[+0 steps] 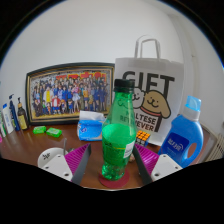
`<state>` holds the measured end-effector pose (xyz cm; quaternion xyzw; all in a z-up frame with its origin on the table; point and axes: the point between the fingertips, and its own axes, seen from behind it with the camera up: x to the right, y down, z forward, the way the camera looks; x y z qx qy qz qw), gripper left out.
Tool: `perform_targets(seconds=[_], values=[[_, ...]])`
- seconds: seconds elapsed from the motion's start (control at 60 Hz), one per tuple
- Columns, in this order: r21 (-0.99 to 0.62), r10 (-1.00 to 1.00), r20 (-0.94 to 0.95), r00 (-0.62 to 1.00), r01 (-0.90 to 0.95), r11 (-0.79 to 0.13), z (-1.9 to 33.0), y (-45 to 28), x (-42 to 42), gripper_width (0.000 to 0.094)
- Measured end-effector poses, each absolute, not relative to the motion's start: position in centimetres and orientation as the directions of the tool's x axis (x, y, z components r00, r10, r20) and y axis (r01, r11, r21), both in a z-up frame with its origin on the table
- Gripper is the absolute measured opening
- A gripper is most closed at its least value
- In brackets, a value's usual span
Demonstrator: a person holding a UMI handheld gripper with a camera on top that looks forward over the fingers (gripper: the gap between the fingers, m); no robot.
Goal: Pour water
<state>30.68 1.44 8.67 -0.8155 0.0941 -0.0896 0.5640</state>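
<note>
Gripper (117, 160) fingers press both sides of a green bottle (118, 135), holding it upright above the wooden table (30, 155). Behind it stand a paper bag (152, 85), a blue detergent bottle (186, 133), a blue tub (90, 125) and a framed photo (69, 93).

Gripper (118, 163) level, pointing forward toward 12 o'clock. Two fingers rising from 6 o'clock, one at 7 o'clock, the other at 5 o'clock, magenta pads (148, 158) facing inward. Closed against both sides of an upright green bottle (119, 130), gripping its lower body, no gap visible either side.
</note>
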Motion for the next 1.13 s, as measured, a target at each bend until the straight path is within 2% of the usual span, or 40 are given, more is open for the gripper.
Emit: perform_targets(seconds=[0.25, 0.367, 0.583, 0.883, 1.133], values=[[-0.895, -0.299, 0.003, 0.954, -0.13, -0.426, 11.3, -4.5, 27.2, 0.0858], [-0.872, -0.295, -0.027, 0.955, -0.167, -0.46, 13.5, -8.7, 23.0, 0.0857], [-0.835, -0.255, 0.033, 0.966, -0.114, -0.539, 18.5, -18.2, 13.3, 0.0854], [-0.831, -0.15, 0.092, 0.984, -0.007, -0.556, 23.0, -26.7, 2.7, 0.0855], [-0.829, -0.155, 0.068, 0.986, -0.031, -0.559, 23.6, -28.9, 1.3, 0.0855]])
